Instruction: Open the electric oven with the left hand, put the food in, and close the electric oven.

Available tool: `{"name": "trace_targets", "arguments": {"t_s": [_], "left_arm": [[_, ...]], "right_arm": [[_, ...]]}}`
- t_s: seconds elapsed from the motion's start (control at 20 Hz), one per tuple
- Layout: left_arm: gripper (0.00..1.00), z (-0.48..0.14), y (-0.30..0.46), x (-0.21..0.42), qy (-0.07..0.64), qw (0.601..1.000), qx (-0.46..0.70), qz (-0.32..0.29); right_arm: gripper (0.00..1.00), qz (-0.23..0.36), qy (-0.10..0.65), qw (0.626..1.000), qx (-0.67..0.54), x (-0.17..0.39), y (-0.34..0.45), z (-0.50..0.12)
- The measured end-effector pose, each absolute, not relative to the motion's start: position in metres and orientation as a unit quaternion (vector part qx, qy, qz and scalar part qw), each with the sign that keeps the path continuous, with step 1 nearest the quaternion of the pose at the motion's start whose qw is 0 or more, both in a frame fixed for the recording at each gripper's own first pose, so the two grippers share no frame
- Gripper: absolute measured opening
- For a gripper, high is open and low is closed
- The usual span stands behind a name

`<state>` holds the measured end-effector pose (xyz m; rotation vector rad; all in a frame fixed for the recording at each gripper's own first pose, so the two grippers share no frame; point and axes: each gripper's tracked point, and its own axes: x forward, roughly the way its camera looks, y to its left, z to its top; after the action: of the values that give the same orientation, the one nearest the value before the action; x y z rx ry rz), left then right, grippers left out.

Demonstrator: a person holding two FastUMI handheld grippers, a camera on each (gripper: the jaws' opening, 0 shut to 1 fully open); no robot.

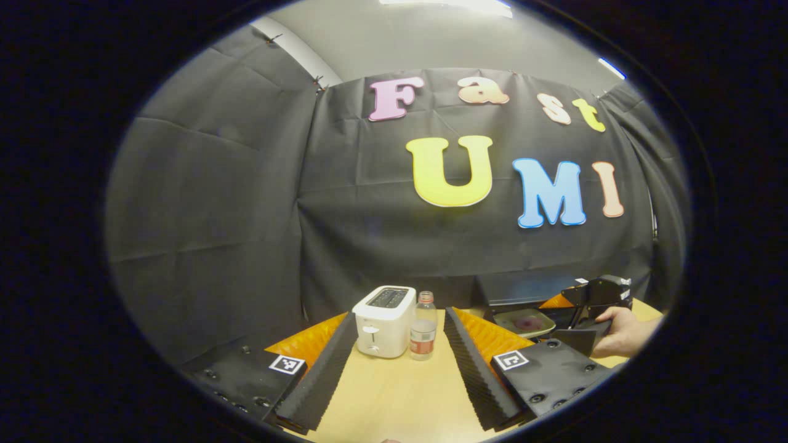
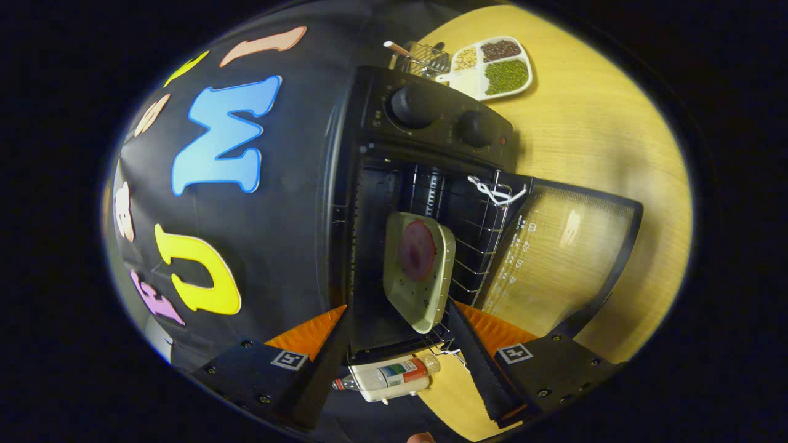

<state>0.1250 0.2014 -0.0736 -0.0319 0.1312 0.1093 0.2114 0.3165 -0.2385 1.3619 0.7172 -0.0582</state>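
Two of three steps look done: oven (image 2: 431, 123) door (image 2: 554, 252) is open w/ food tray (image 2: 418, 271) on the rack inside, both grippers, left (image 1: 400, 363) and right (image 2: 400, 363), spread wide and holding nothing; remaining: shut door.

Left gripper view: low over the table (image 1: 394, 394), level, facing the booth's back wall, toaster (image 1: 384, 321) and bottle (image 1: 423, 335) near, oven (image 1: 523, 292) farther off toward the right edge. Right gripper view: rolled sideways, close before the open oven (image 2: 425, 154), looking straight into it at the plate (image 2: 418, 271). Shared by both: oven, plate (image 1: 524, 322), bottle (image 2: 394, 376), table (image 2: 591, 135).
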Motion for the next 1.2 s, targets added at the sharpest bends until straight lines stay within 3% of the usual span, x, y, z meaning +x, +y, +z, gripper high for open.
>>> {"name": "trace_targets", "arguments": {"t_s": [0.3, 0.35, 0.4, 0.85, 0.9, 0.95, 1.05, 1.15, 1.2], "left_arm": [[0.90, -0.084, 0.141, 0.130, 0.072, 0.997, -0.022, 0.006], [1.00, -0.085, 0.131, 0.130, 0.075, 0.997, -0.024, -0.002], [0.90, -0.088, 0.120, 0.130, 0.078, 0.997, -0.026, -0.010], [0.90, -0.115, 0.034, 0.126, 0.111, 0.991, -0.031, -0.069], [1.00, -0.120, 0.025, 0.126, 0.115, 0.990, -0.031, -0.075], [0.90, -0.124, 0.017, 0.126, 0.119, 0.989, -0.031, -0.080], [1.00, -0.134, 0.004, 0.127, 0.128, 0.987, -0.029, -0.090], [0.96, -0.144, -0.007, 0.127, 0.139, 0.985, -0.028, -0.098], [1.00, -0.151, -0.013, 0.127, 0.145, 0.984, -0.028, -0.102]], "right_arm": [[0.96, 0.013, 0.323, 0.785, 0.528, 0.176, 0.274, -0.218], [0.97, 0.020, 0.320, 0.797, 0.512, 0.171, 0.266, -0.213], [0.96, 0.028, 0.315, 0.808, 0.498, 0.167, 0.258, -0.208], [0.97, 0.048, 0.264, 0.894, 0.359, 0.132, 0.164, -0.175], [0.97, 0.047, 0.257, 0.902, 0.343, 0.128, 0.153, -0.171], [0.97, 0.047, 0.248, 0.911, 0.327, 0.125, 0.144, -0.168], [0.96, 0.045, 0.233, 0.926, 0.294, 0.117, 0.125, -0.160], [0.96, 0.042, 0.216, 0.940, 0.260, 0.109, 0.107, -0.152], [0.97, 0.037, 0.206, 0.947, 0.242, 0.106, 0.096, -0.147]]}}
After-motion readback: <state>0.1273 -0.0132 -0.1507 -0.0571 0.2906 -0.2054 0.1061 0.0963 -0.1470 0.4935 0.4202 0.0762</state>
